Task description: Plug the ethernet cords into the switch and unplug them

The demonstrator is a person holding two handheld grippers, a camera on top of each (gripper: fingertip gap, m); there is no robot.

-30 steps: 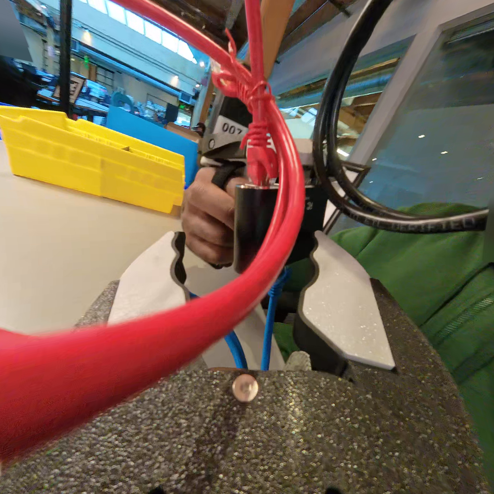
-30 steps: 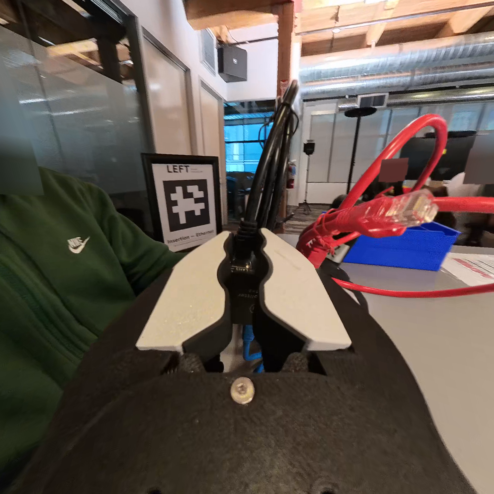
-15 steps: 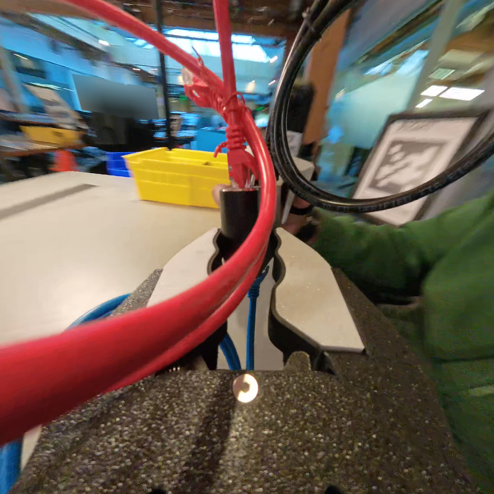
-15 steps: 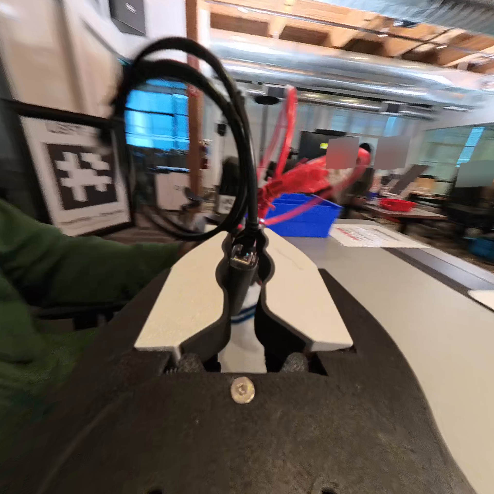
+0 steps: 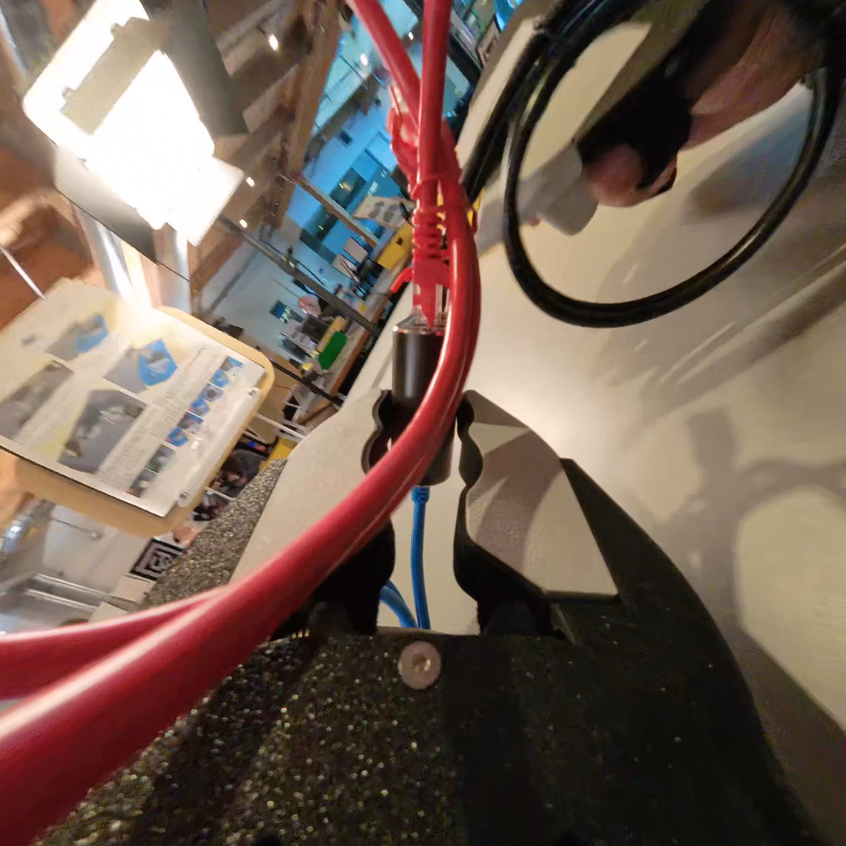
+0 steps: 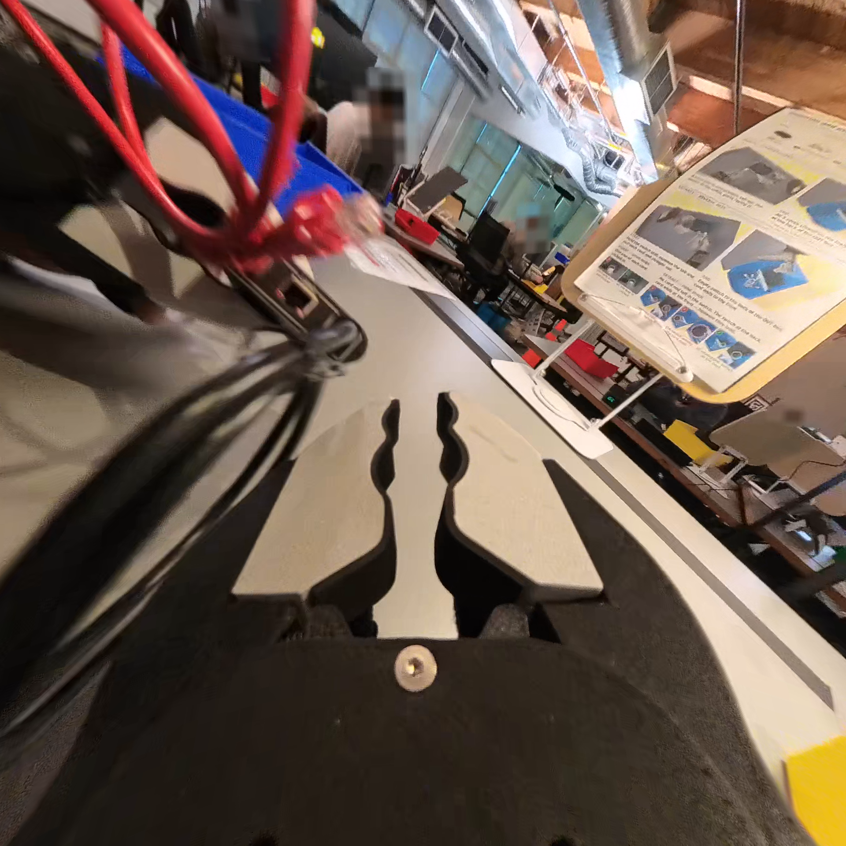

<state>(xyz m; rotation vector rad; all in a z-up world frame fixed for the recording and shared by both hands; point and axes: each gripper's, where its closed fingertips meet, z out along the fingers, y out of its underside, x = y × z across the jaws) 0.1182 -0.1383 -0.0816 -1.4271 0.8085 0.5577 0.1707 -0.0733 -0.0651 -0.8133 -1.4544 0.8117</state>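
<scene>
We clamp the left fingers (image 5: 414, 437) on the black coupler (image 5: 414, 393), red plug (image 5: 428, 279) seated along its axis; right fingers (image 6: 416, 412) apart, empty.

Desk (image 6: 425, 348): pale grey top, darker strip along its far edge.
On it: blue bin (image 6: 274, 151), printed sheet (image 6: 393, 265), white base (image 6: 549, 407) of a sign stand.
Near corner: yellow patch (image 6: 819, 796).

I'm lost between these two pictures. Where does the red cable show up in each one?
Left wrist view: the red cable runs down the centre, one plug seated in the black switch held by the left hand-held gripper.
Right wrist view: upper left, loops bundled, a loose plug pointing right.
Shared landmark: the tilted instruction board.
</scene>
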